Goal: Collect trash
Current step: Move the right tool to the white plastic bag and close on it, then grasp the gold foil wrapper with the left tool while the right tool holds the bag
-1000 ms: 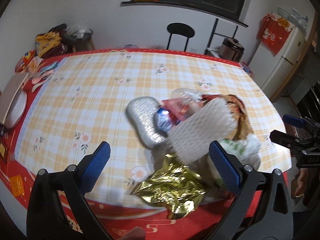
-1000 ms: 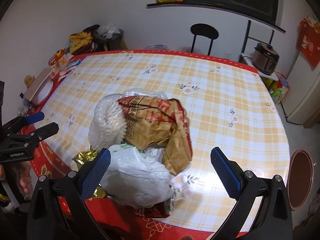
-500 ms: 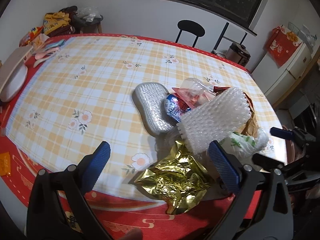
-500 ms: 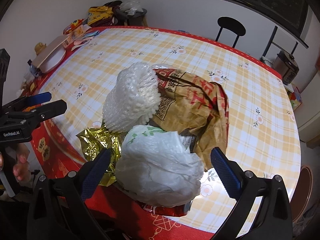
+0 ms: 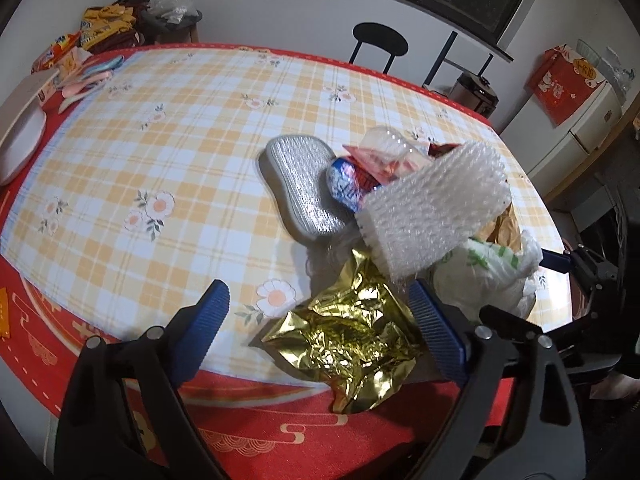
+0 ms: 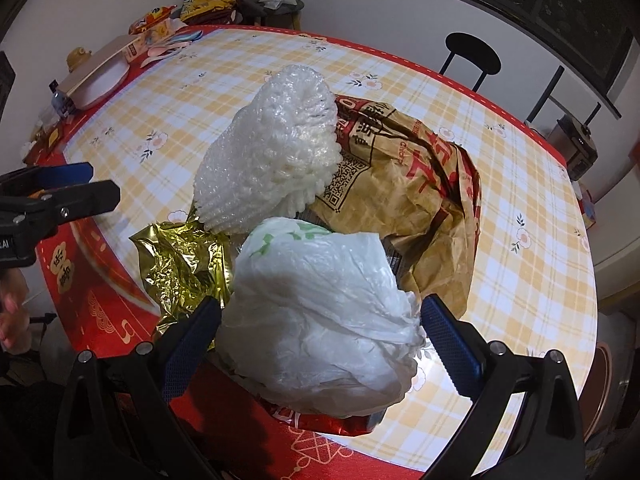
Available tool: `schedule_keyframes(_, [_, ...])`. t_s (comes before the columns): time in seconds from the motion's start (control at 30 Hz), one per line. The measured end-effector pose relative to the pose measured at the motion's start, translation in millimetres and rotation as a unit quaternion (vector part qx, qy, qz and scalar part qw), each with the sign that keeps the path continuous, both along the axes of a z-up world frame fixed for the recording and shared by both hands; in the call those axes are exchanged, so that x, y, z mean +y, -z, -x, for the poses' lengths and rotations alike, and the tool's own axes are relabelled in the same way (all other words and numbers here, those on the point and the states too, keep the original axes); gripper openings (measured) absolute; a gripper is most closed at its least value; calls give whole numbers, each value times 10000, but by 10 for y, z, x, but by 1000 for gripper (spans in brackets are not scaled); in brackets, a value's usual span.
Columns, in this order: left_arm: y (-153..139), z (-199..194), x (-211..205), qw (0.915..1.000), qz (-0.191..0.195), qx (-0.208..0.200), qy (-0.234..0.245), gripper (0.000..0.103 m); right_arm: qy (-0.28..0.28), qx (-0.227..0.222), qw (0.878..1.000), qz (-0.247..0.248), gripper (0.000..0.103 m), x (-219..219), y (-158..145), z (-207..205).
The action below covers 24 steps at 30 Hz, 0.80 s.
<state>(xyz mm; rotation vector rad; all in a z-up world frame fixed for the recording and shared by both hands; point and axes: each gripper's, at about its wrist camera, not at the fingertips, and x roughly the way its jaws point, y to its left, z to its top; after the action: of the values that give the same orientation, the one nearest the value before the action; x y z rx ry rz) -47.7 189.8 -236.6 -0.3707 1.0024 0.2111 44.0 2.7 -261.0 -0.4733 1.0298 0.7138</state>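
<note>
Left wrist view. The left gripper (image 5: 320, 320) is hovering with its blue-padded fingers spread wide and holding nothing. Between its fingers is lying the crumpled gold foil wrapper (image 5: 352, 336), at the near edge of the table (image 5: 168, 152). At 1 o'clock from the foil, the white bubble wrap roll (image 5: 436, 208) is leaning over it and blocking the way to the pile behind. At 11 o'clock from the roll are lying a silver pouch (image 5: 304, 184), a blue-and-red wrapper (image 5: 348, 184) and a clear plastic container (image 5: 388, 148). At 3 o'clock, the white plastic bag (image 5: 492, 276) is sitting beside the right gripper (image 5: 580, 268).

Right wrist view. The right gripper (image 6: 320, 344) is hovering with its fingers spread wide, straddling the white plastic bag (image 6: 324, 320) but not touching it. At 12 o'clock from the bag, the bubble wrap roll (image 6: 272, 160) is resting against the brown paper bag (image 6: 424, 184). The gold foil wrapper (image 6: 180, 256) is lying at 9 o'clock. The left gripper (image 6: 68, 188) is showing at the frame's 9 o'clock edge. A black chair (image 6: 472, 56) is standing beyond the table (image 6: 520, 200).
</note>
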Motion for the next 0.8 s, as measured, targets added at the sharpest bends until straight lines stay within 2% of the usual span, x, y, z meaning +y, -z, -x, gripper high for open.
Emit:
schedule_keyframes(0.07, [54,6,-10,10000,81,45,11,86,29,42,10000,-10,97,-13,15,-8])
schedule_keyframes(0.17, [141,9,-27,9996,255,104,58,80,82,136,9999,-58,90,-46,39,-14])
schedule_keyframes(0.23, [194,10,-41,9993,332,154,98,76,84,157,9998,-103,81,-68,30,-4])
schedule_keyframes(0.3, [241,20,-58,9991,347,209,124,74,88,155,9997,-150,63,-99,7,-2])
schedule_keyframes(0.4, [320,41,-82,9985,451,256,197,69,71,248,9991,-346,47,-159,-41,3])
schedule_keyframes(0.53, [455,56,-80,9975,604,276,242,64,11,293,9982,-521,41,-195,-83,28])
schedule_keyframes(0.67, [584,10,-34,9983,393,245,351,64,19,339,9977,-590,39,-233,-85,31])
schedule_keyframes(0.8, [695,-147,23,9962,281,291,765,64,119,398,9970,-647,39,-278,-75,2])
